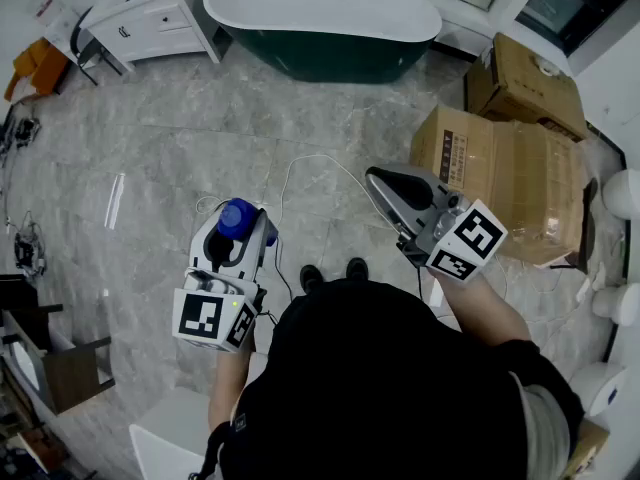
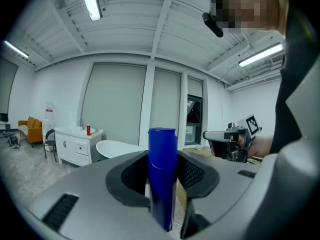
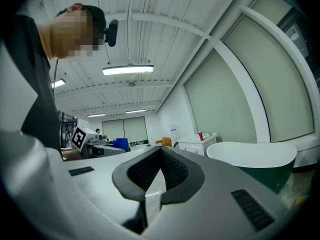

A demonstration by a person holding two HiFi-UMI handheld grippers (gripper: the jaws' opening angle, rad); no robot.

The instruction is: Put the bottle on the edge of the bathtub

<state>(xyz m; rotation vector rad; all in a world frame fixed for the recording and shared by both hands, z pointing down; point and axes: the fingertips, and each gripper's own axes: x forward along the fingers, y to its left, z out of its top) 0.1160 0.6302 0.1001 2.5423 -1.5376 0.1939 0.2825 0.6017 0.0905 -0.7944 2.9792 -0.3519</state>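
The left tongs (image 1: 236,236) are clamped on the blue bottle (image 1: 238,217), which stands upright between the jaws with its top well clear of them. The right tongs (image 1: 378,180) carry nothing, their jaws brought together to a point. The bathtub (image 1: 320,58) lies well ahead of both tongs, across open floor, so I'd say the carry has barely begun.

Several things could spoil it. The bottle looks slim and smooth, so a jolt while walking might let it tilt or slide in the grip. A thin white cable (image 1: 310,157) loops on the floor just ahead of the tongs and could catch a foot. The tub's edge looks narrow and curved. If the bottle is set down off-centre, or let go before it stands firm, it may topple into the tub or onto the floor.
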